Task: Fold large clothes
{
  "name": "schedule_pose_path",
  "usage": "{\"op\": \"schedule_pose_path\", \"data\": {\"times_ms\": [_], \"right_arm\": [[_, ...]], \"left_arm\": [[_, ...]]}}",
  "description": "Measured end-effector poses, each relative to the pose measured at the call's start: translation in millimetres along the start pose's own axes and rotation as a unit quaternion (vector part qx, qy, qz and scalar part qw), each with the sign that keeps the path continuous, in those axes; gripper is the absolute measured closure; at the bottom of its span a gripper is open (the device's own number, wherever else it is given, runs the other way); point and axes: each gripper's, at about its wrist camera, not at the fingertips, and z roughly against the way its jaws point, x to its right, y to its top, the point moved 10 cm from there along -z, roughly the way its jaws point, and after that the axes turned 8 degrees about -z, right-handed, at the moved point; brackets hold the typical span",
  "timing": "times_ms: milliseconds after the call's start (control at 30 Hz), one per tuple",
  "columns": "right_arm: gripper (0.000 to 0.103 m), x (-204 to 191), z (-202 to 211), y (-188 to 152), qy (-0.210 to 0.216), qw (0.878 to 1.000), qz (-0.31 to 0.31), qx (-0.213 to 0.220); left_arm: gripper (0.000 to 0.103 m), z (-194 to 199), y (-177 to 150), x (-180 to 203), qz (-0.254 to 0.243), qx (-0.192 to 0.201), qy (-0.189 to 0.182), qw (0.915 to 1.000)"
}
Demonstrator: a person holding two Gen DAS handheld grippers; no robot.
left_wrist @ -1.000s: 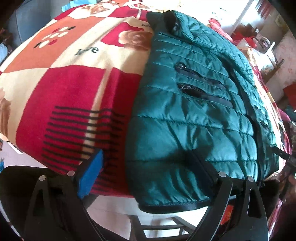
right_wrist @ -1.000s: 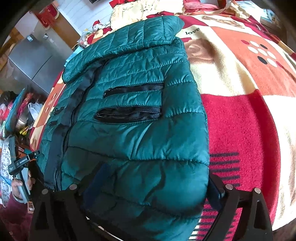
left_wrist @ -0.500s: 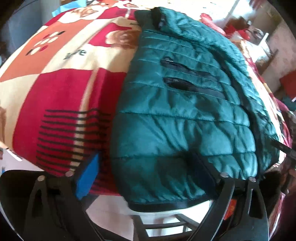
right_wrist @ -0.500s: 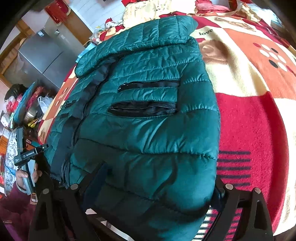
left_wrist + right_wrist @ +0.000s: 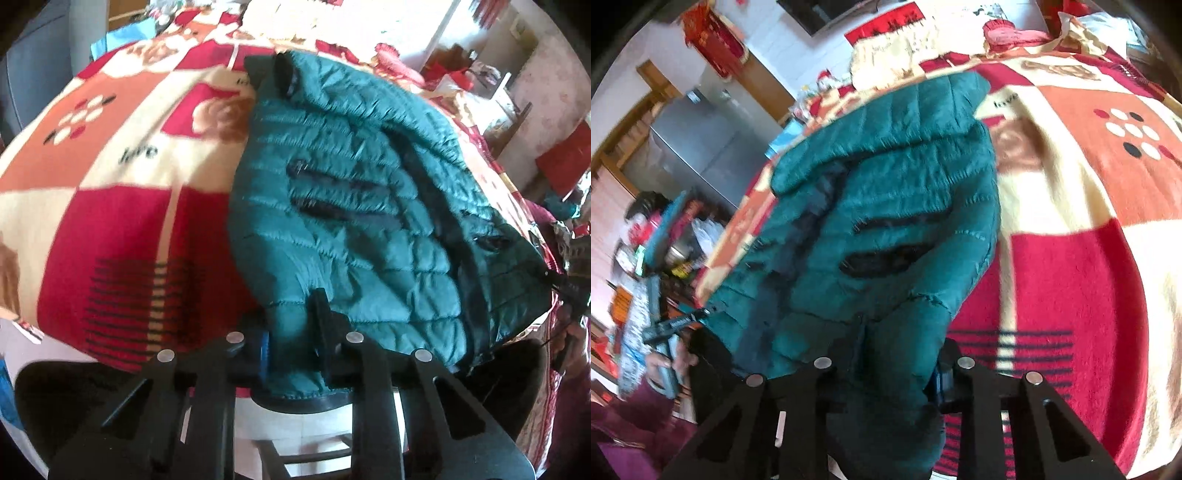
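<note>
Beside the green jacket (image 5: 354, 206), the blanket (image 5: 122, 206) lies bare w/ free room across it, while beyond the jacket's far edge a fridge (image 5: 701, 147) & cluttered shelf (image 5: 653, 254) crowd the way.

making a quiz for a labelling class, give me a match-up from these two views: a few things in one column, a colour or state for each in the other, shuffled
Things:
1. jacket
2. blanket
3. left gripper
4. pocket zips

Colour or state:
a. red, cream and orange squares
b. black, set in the quilted front
c. teal, quilted
d. closing on the jacket's hem

Pairs: 1-c, 2-a, 3-d, 4-b
</note>
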Motion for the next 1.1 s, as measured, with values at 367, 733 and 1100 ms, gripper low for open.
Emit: {"op": "schedule_pose_path", "data": {"times_ms": [367, 733, 1100], "right_arm": [[0.064, 11.2, -13.5, -13.4, -0.017, 0.998, -0.024, -0.052], [0.045, 19.2, -26.5, -46.7, 0.009, 0.995, -0.04, -0.091], [0.076, -16.6, -3.3, -15.7, 0.026, 0.999, 0.015, -0.019]], "left_arm": [[0.075, -21.0, -20.9, -9.5, 0.007, -0.036, 0.018, 0.9992], [0.025, -34.0, -27.7, -1.3, 0.047, -0.053, -0.019, 0.9973], [0.089, -2.2, -2.5, -2.4, 0.025, -0.022, -0.052, 0.9981]]}}
